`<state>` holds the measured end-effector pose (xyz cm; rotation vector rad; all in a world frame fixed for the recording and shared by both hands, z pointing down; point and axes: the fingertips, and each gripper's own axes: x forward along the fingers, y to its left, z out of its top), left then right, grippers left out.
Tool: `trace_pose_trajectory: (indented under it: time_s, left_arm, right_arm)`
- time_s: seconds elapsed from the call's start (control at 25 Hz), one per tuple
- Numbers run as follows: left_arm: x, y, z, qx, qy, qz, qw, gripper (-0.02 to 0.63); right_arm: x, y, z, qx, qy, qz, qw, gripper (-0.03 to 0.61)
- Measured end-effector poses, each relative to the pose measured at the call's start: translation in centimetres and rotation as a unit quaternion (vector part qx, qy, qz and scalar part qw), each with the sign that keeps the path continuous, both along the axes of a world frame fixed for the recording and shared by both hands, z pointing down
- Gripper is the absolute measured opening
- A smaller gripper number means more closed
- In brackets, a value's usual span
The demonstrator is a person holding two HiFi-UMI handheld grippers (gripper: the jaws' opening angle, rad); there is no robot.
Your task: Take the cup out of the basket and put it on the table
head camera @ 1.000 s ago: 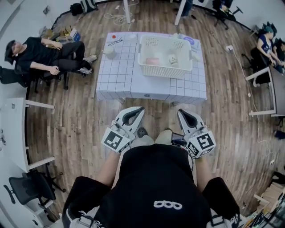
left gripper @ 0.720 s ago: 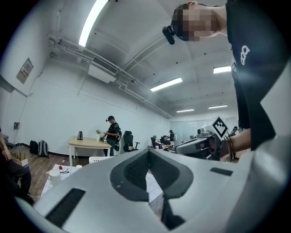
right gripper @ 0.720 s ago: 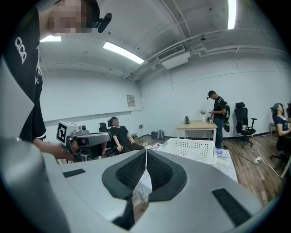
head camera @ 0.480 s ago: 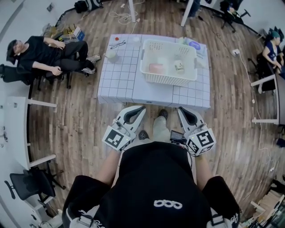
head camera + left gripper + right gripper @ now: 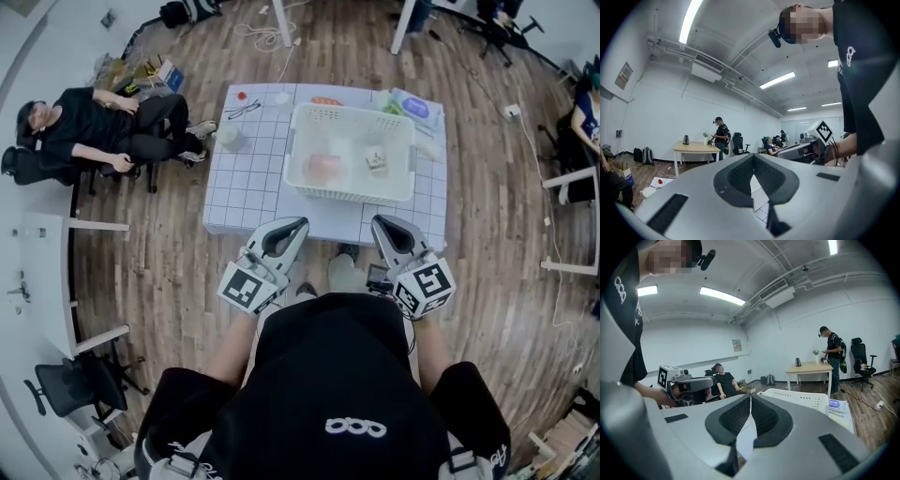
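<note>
The table (image 5: 246, 183) and basket (image 5: 349, 195) had drawn nearer since a second before; left tongs (image 5: 296, 224) and right tongs (image 5: 379, 223), both closed and empty, had not yet reached in.

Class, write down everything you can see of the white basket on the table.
The basket is white, looks like plastic, and is rectangular with rounded corners and a thick rim. Its walls have patches of small holes near the top. It stands upright and open on the right part of the gridded table, which bears it. Inside lie a pinkish item and a small pale item.
</note>
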<state>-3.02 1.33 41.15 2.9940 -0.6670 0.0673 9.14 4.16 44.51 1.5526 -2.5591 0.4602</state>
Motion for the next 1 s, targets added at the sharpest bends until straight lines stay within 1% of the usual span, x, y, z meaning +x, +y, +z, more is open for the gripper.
trace_pose_trajectory:
  time_s: [0.24,0.48,0.68,1.0]
  left_arm:
    - [3.5,-4.0,0.3,-0.011,-0.013,-0.018,0.9997,0.008]
    - [5.6,-6.6,0.7,-0.013,-0.020,-0.032,0.9992,0.008]
    - [5.9,-8.7,1.0,-0.012,-0.025,-0.036,0.9990,0.008]
    - [4.6,-11.5,1.1,-0.019,-0.020,-0.016,0.9995,0.008]
  right_arm:
    - [3.4,-4.8,0.3,-0.010,-0.007,-0.018,1.000,0.025]
    - [4.6,-7.9,1.4,-0.025,-0.011,-0.048,0.998,0.025]
    - [4.3,-9.9,2.1,-0.034,-0.015,-0.052,0.998,0.026]
    - [3.9,-13.1,2.9,-0.051,-0.012,-0.022,0.998,0.026]
